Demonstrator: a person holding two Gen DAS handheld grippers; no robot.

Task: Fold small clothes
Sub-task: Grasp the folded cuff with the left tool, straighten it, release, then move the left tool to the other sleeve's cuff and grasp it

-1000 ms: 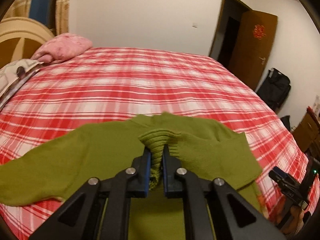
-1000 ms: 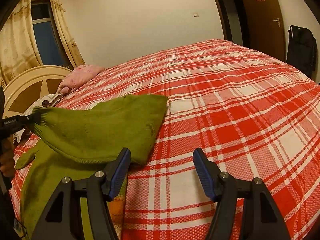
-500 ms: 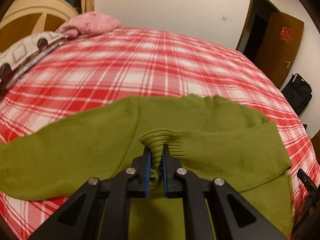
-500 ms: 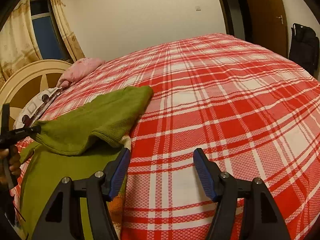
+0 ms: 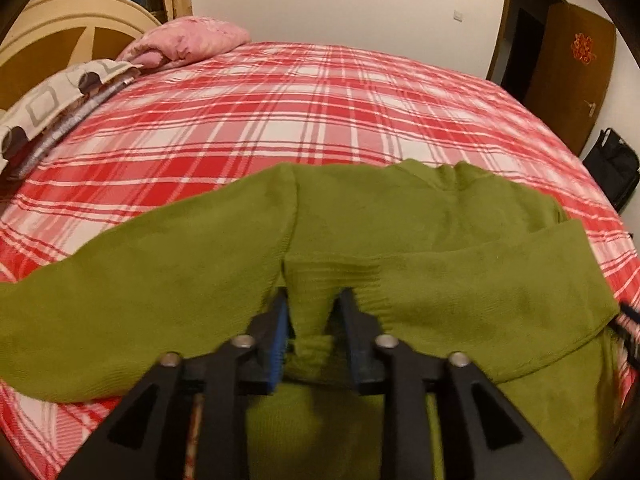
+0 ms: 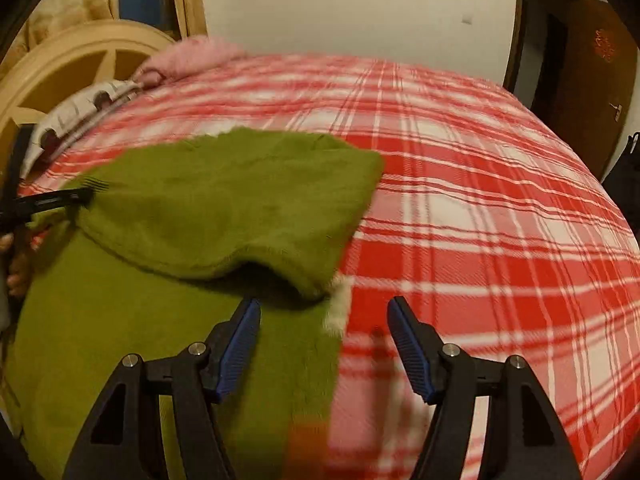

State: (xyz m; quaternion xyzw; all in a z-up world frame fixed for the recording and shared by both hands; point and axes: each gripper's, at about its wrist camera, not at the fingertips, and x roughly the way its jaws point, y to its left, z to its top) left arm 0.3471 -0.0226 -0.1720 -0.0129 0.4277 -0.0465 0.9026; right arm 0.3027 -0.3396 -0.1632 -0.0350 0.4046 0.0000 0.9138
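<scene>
Left gripper (image 5: 313,322) of mine has just been spreading its jaws, and the ribbed sleeve cuff (image 5: 310,308) stands bunched between the blue pads; whether either pad presses on it I can't be sure, since the knit fills most of the gap, but it looks let go to me. That cuff belongs to the green sweater (image 5: 400,216), which lies flat on the red plaid bedspread (image 5: 320,112), one sleeve laid across the body and the other sleeve (image 5: 140,288) stretched out toward the pillow side. A pink pillow (image 5: 188,40) and a patterned one sit at the headboard end, well apart from the work.

As I read it, I am at the sleeve stage: one sleeve is folded in and being set down, the other not yet.

Over on the other side, my right gripper (image 6: 324,344) hangs with its jaws wide apart and nothing in them, above the sweater's near side edge, where green meets plaid. This view is smeared, so the edge is soft.

Next I should draw the left claw back clear of the cuff without dragging it, then reach for the outstretched sleeve and fold it across the body.
</scene>
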